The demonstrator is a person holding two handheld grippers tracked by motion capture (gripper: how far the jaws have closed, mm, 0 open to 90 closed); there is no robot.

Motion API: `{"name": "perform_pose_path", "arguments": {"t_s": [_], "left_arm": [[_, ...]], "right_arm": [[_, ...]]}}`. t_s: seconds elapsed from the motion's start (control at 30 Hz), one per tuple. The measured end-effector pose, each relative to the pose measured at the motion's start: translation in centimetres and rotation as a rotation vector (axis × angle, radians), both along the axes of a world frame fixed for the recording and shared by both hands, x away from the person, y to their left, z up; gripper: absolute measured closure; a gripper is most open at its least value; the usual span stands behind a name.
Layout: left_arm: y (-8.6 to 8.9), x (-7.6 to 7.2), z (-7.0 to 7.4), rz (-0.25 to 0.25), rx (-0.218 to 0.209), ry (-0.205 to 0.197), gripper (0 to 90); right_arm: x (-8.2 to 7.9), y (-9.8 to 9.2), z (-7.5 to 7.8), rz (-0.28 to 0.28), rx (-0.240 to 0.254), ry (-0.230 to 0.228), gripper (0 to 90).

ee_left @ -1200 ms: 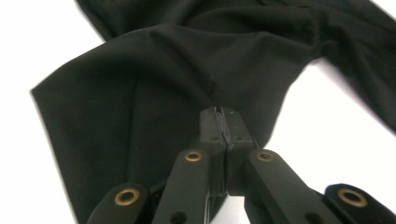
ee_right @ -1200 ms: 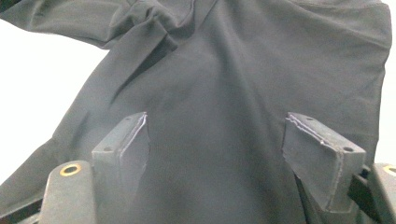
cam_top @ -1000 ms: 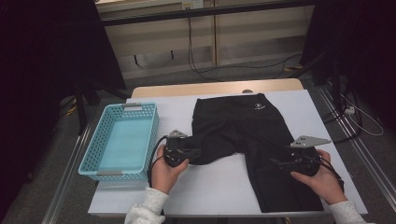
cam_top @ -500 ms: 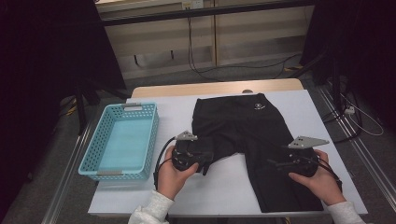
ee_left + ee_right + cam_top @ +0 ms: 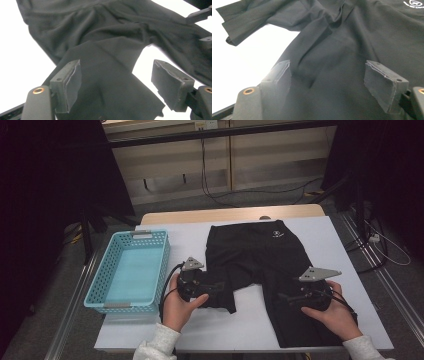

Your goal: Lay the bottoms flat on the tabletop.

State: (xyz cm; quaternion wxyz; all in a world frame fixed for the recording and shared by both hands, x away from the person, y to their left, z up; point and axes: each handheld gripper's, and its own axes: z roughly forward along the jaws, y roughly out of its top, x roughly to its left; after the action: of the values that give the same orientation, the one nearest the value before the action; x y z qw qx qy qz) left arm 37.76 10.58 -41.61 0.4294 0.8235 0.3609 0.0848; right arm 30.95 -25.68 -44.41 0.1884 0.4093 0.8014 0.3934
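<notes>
Black shorts lie flat on the white bench, waistband at the far edge, legs toward me. My left hand-held gripper sits at the folded-over left leg; its jaws have just been opening and now stand apart, with the leg's hem lying loose between the pads, not pinched. My right hand-held gripper rests over the right leg, jaws apart too, cloth under them but no clamp. Blue basket sits left of the shorts, just beside my left hand.
</notes>
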Motion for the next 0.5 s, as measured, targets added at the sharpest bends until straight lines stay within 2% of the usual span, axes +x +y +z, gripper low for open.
{"name": "perform_pose_path", "arguments": {"t_s": [0.2,0.33,0.5], "left_arm": [[1.3,0.0,-0.7,0.045,0.031,0.010,20.4],[1.7,-0.2,-0.9,0.038,0.061,0.003,20.2],[2.2,-0.3,-1.0,0.052,0.069,-0.011,19.4]], "right_arm": [[0.1,0.8,0.0,0.012,0.001,-0.003,21.4],[0.2,1.3,0.1,0.020,0.008,-0.008,20.6],[0.4,2.0,0.1,0.024,0.025,-0.013,19.2]]}}
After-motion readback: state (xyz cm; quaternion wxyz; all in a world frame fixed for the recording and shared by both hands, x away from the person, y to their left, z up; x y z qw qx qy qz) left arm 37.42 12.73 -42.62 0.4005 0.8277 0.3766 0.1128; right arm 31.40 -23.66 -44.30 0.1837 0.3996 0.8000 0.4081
